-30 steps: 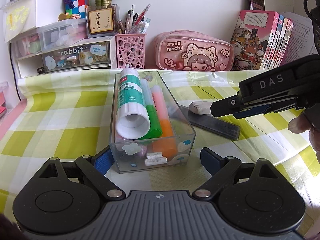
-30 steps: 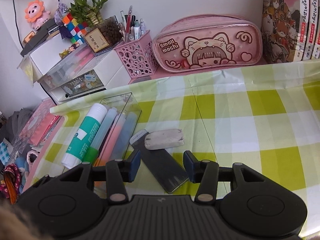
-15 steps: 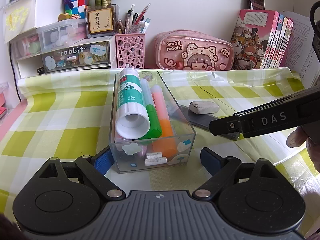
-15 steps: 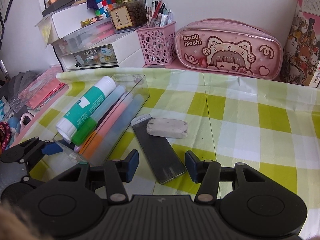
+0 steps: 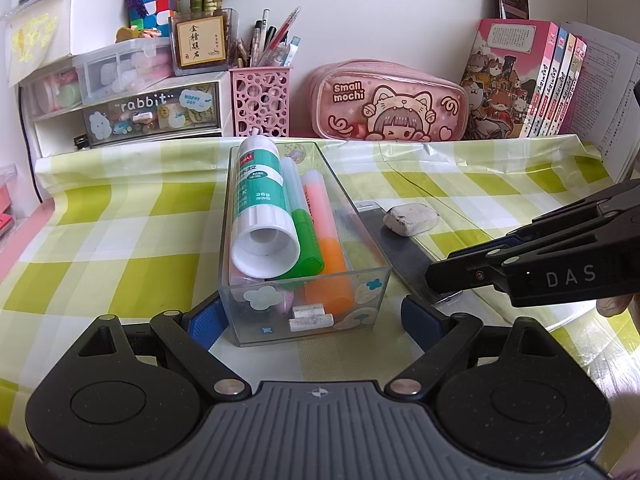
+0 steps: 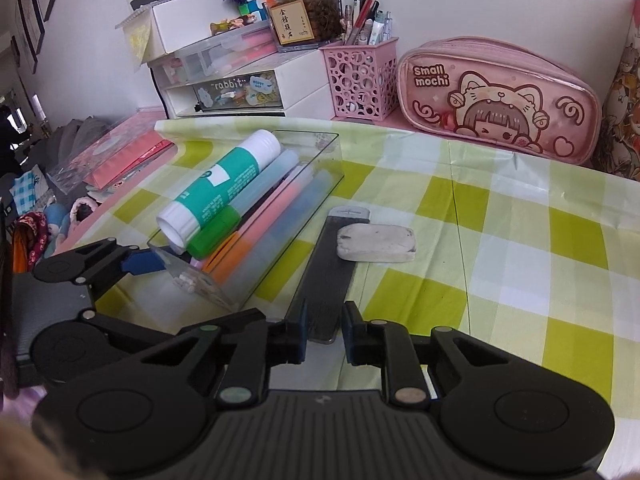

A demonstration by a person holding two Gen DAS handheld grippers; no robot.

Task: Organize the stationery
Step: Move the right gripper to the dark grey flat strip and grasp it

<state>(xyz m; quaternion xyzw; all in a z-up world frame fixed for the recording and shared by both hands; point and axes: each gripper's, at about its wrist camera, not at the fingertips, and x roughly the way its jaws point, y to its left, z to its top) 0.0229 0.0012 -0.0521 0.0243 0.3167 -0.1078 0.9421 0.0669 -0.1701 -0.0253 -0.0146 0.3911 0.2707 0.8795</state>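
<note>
Right gripper (image 6: pixel 325 334): jaws just closed in onto near end of dark flat case (image 6: pixel 332 272), lower centre. Eraser (image 6: pixel 376 243) rests on case. Left gripper (image 5: pixel 310 318): jaws apart, flanking clear organizer box (image 5: pixel 362 292) on tabletop (image 5: pixel 120 264).

Left claw (image 5: pixel 308 318) straddling clear tray (image 5: pixel 362 216) of markers, eraser (image 5: pixel 410 219) beside it

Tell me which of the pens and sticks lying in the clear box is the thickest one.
The glue stick, white with a teal label. It lies on top at the left side of the clear box, far fatter than the green marker and orange-pink marker beside it.
</note>
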